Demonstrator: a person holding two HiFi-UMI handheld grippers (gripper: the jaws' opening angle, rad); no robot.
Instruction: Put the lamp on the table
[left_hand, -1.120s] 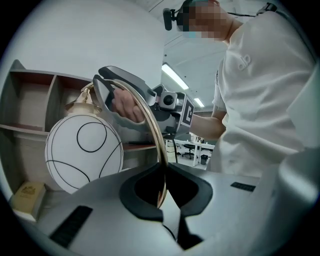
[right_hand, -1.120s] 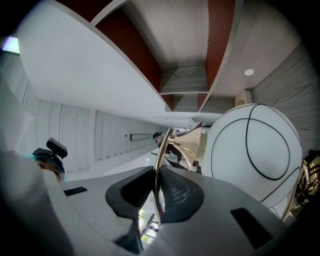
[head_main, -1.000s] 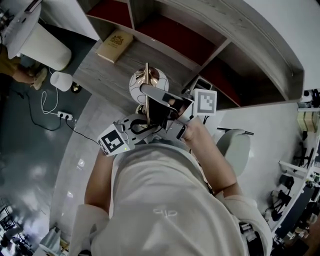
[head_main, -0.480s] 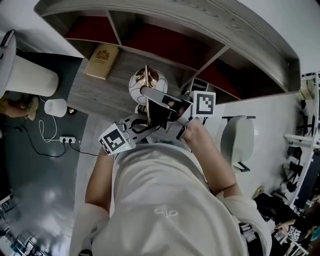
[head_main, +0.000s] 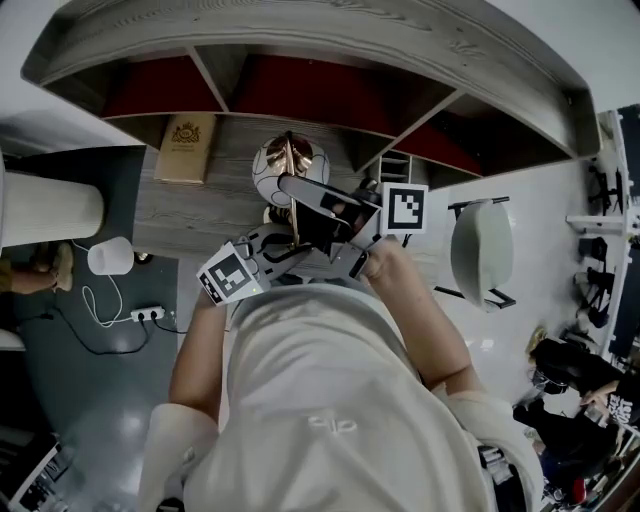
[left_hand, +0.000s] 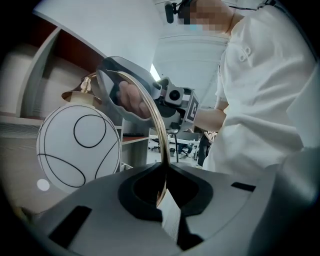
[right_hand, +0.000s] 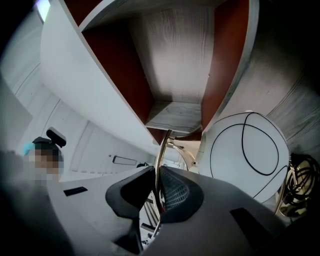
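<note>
Left tool (left_hand: 161, 192) and right tool (right_hand: 157, 192) both pinch the slim, slippery brass stem (left_hand: 159, 132) of the white line-patterned globe lamp (head_main: 283, 168) above the grey wooden bench (head_main: 185, 210); its globe looks fragile and top-heavy, so hold the stem.

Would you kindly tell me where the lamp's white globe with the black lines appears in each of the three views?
Head view: the white globe is at upper centre, in front of the shelves.
Left gripper view: the globe fills the left middle.
Right gripper view: the globe is right of centre, below the shelf.
Shared landmark: the lamp's gold arm, curving beside the globe in both gripper views.
</note>
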